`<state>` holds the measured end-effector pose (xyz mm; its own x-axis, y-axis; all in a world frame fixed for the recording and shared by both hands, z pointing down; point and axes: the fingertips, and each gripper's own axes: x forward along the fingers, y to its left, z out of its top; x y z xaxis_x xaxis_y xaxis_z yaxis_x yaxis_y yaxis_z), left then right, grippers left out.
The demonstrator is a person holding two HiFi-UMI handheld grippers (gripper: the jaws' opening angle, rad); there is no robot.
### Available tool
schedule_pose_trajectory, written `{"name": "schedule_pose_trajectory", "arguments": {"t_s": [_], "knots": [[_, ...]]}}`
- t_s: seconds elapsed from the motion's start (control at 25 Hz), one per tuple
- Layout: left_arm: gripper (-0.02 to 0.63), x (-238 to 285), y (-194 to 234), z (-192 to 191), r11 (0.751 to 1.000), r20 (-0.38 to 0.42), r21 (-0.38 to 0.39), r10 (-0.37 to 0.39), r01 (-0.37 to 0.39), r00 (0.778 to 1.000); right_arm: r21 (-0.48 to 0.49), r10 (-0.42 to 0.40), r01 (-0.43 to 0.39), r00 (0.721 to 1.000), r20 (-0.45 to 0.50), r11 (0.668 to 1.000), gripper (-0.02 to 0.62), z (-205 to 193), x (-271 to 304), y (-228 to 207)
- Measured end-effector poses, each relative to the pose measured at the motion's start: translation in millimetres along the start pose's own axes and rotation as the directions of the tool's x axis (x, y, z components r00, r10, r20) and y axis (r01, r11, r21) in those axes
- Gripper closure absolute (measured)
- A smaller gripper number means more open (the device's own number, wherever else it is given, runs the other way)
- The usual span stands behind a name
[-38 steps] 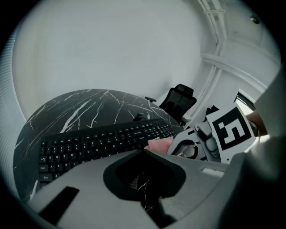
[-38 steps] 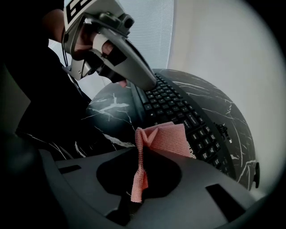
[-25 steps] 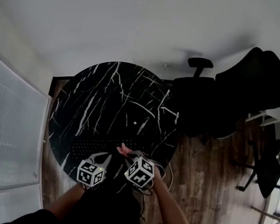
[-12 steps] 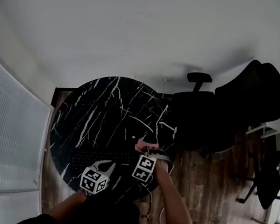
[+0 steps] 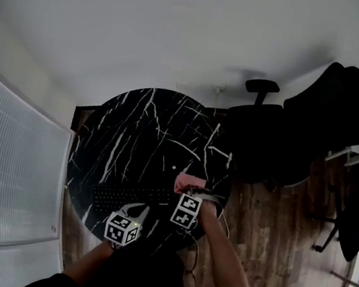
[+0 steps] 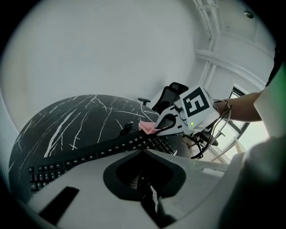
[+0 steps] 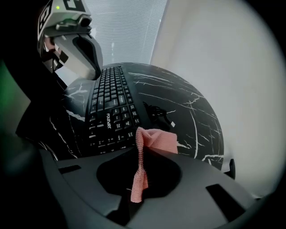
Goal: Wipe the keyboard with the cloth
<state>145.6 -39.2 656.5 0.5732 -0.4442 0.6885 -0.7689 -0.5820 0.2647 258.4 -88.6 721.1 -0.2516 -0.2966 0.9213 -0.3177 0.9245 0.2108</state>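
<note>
A black keyboard [image 5: 130,199] lies along the near edge of a round black marble table [image 5: 147,134]. My right gripper [image 5: 187,194] is shut on a pink cloth [image 5: 188,183] at the keyboard's right end. In the right gripper view the cloth [image 7: 154,139] rises from the shut jaws and folds over beside the keyboard [image 7: 109,103] corner. My left gripper [image 5: 138,212] hovers at the keyboard's near edge, about mid-length, its jaws together with nothing in them. In the left gripper view the keyboard [image 6: 94,154] runs across the frame, with the cloth [image 6: 146,126] and right gripper [image 6: 157,129] beyond it.
A thin black cable [image 7: 157,110] lies on the table behind the keyboard. Black office chairs [image 5: 297,135] stand on the wood floor [image 5: 273,237] to the right. White blinds [image 5: 4,171] line the left side, and a pale wall rises beyond the table.
My right gripper carried the pink cloth from the keyboard's middle to its right end. The left gripper stayed near the keyboard's front edge.
</note>
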Motion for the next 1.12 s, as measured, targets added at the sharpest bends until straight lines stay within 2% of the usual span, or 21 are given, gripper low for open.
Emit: {"name": "schedule_pose_trajectory", "arguments": {"t_s": [0.32,0.72,0.92,1.12], "knots": [[0.606,4.2,-7.4,-3.4,1.0,-0.008,0.005,-0.016,0.016,1.0,0.022,0.053,-0.053,0.999,0.01,0.998,0.583,-9.1,-7.8,33.4],[0.606,1.1,-17.1,-16.5,0.999,-0.017,0.029,-0.043,0.044,0.999,0.059,0.079,-0.08,0.997,0.008,0.995,0.584,-15.7,-11.4,86.7],[0.606,-10.2,-21.4,-32.3,0.998,-0.02,0.027,-0.053,0.054,0.998,0.077,0.107,-0.104,0.994,-0.032,0.992,0.583,-23.4,-10.8,122.0],[0.606,-28.5,-17.4,-27.9,0.999,0.032,0.019,-0.034,0.033,0.999,0.129,0.033,-0.03,0.999,-0.017,0.991,0.583,-18.4,-19.0,116.4]]}}
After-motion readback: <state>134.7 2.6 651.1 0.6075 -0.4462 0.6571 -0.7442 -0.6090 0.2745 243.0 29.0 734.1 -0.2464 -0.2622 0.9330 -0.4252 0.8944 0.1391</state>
